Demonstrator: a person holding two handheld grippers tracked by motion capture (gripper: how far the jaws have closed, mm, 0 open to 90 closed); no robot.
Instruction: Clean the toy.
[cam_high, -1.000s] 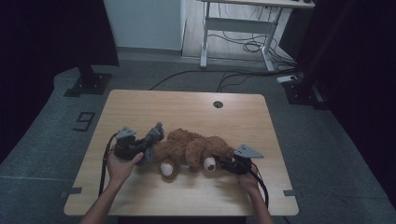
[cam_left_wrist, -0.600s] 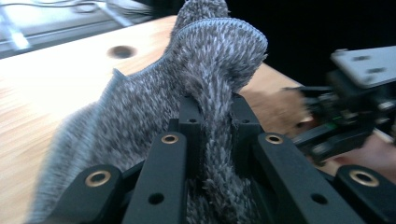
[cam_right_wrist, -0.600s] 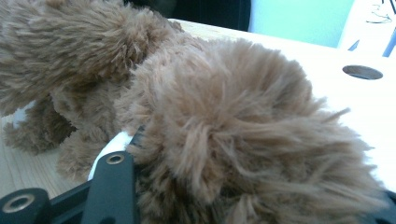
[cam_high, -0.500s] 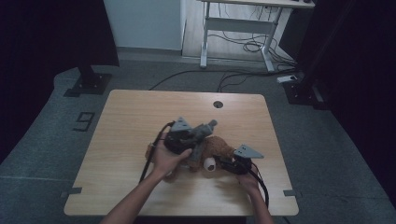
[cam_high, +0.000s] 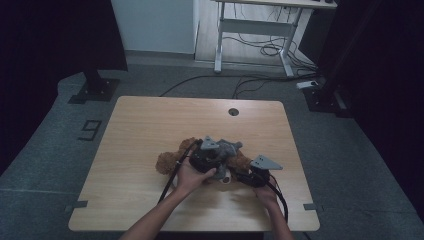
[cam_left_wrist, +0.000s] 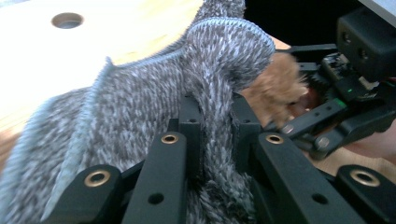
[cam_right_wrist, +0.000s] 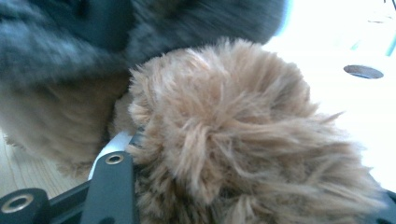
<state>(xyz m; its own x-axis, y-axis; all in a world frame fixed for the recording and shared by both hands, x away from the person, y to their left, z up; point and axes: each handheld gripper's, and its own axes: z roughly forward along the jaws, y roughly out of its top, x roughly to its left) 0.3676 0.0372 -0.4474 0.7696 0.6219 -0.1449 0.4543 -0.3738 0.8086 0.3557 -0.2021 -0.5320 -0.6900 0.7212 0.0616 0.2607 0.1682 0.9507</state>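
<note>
A brown plush toy (cam_high: 166, 161) lies on the wooden table (cam_high: 145, 125), near its front edge. My left gripper (cam_high: 218, 156) hovers over the toy's right half, shut on a grey knitted cloth (cam_high: 229, 146). In the left gripper view the cloth (cam_left_wrist: 140, 107) is pinched between the black jaws of that gripper (cam_left_wrist: 217, 135), with brown fur (cam_left_wrist: 275, 88) and my right gripper (cam_left_wrist: 345, 102) just beyond. My right gripper (cam_high: 246, 176) sits at the toy's right end, shut on a furry part of it (cam_right_wrist: 243, 140); fur covers most of its jaws (cam_right_wrist: 252, 191).
A round cable hole (cam_high: 233, 111) sits near the table's far edge. Behind the table on the floor are a white desk frame (cam_high: 255, 30), loose cables (cam_high: 260, 50) and dark stand bases (cam_high: 95, 87) at both sides.
My left gripper has carried the grey cloth from the toy's left end rightward over the toy, up close to my right gripper. The right gripper has kept still.
</note>
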